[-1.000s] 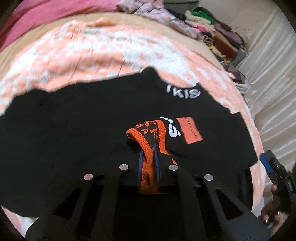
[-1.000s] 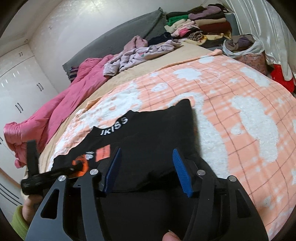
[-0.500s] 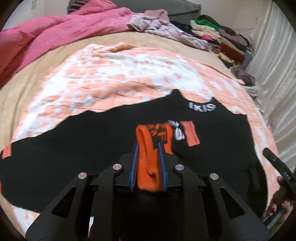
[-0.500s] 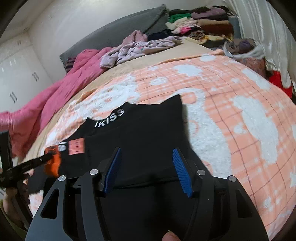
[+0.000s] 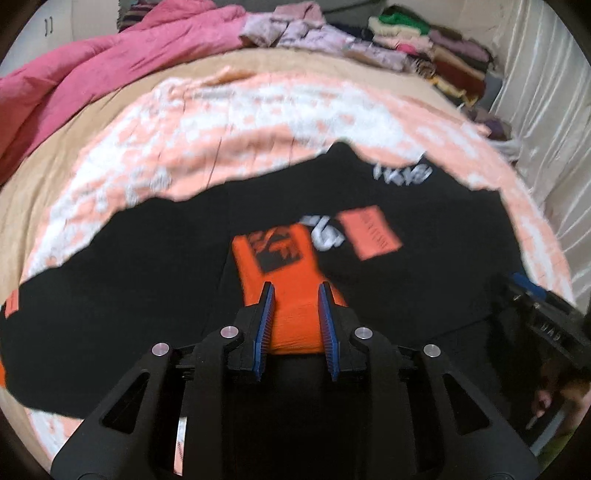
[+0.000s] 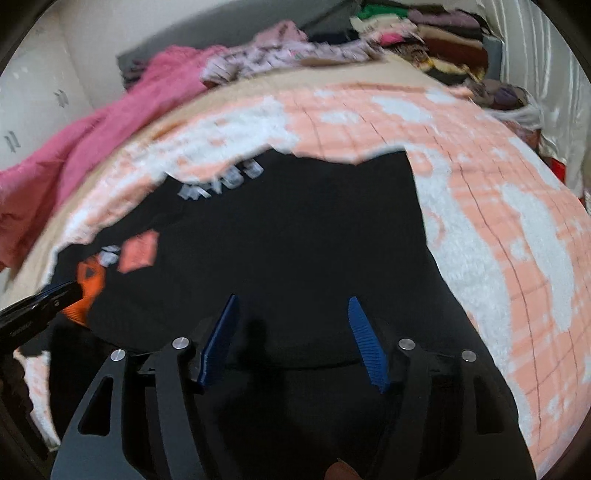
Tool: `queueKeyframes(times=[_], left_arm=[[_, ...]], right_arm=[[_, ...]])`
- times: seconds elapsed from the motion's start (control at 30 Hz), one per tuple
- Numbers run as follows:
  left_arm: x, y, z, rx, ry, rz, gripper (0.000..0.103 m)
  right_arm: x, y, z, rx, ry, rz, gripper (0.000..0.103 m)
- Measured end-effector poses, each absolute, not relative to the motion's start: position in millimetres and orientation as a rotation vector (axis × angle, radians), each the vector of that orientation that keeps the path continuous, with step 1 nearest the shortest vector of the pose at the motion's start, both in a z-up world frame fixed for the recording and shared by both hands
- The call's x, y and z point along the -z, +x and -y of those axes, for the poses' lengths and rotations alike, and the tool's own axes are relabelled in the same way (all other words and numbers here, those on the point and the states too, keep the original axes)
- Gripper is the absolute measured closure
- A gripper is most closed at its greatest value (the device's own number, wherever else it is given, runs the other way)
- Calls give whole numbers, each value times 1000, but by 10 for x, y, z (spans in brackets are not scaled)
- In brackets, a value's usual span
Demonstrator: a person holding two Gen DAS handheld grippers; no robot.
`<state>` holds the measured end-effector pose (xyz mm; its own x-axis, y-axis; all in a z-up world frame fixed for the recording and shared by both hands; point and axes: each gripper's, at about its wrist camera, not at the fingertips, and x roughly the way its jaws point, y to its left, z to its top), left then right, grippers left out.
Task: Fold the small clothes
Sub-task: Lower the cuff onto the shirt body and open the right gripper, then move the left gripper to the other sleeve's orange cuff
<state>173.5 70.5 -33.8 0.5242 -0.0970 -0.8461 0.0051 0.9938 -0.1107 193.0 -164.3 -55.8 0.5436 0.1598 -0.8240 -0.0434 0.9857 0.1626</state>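
A black sweatshirt [image 5: 147,277] with white lettering and an orange patch lies spread on the bed; it also fills the middle of the right wrist view [image 6: 295,221]. Its orange sleeve cuff [image 5: 273,258] is folded in and lies flat on the chest. My left gripper [image 5: 295,286] stands over that cuff with its jaws opening; the cuff lies between the blue pads, which no longer pinch it. My right gripper [image 6: 292,297] hovers low over the garment's right side, its jaws wide and still opening, with only flat black cloth beneath. The left gripper [image 6: 55,295] shows at the cuff [image 6: 88,284].
A peach and white blanket [image 5: 258,110] covers the bed under the sweatshirt. A pink quilt [image 5: 92,74] lies at the far left, crumpled lilac clothes [image 5: 314,33] behind, and a stack of folded clothes [image 5: 436,48] by the pale curtain [image 5: 546,110]. A hand holds the right gripper [image 5: 532,295].
The left jaws have parted and the bunched orange cuff now lies spread flat on the chest. The right gripper has sunk closer to the black cloth and stands a little wider.
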Motion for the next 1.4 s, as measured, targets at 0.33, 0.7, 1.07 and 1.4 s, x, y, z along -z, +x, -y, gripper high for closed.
queueKeyframes(times=[0.33, 0.7, 1.07, 1.4], left_arm=[[350, 1562, -896, 35, -148, -1012, 80], [176, 1407, -973, 35, -163, -974, 39], [-21, 1208, -1150, -1, -151, -916, 13], [-123, 1017, -1436, -52, -174, -876, 10]], right_arm=[[493, 1813, 1682, -141, 162, -971, 30], [199, 1620, 1597, -203, 178, -902, 10], [3, 1479, 1429, -230, 145, -859, 5], [-158, 1352, 1112, -287, 103, -825, 5]])
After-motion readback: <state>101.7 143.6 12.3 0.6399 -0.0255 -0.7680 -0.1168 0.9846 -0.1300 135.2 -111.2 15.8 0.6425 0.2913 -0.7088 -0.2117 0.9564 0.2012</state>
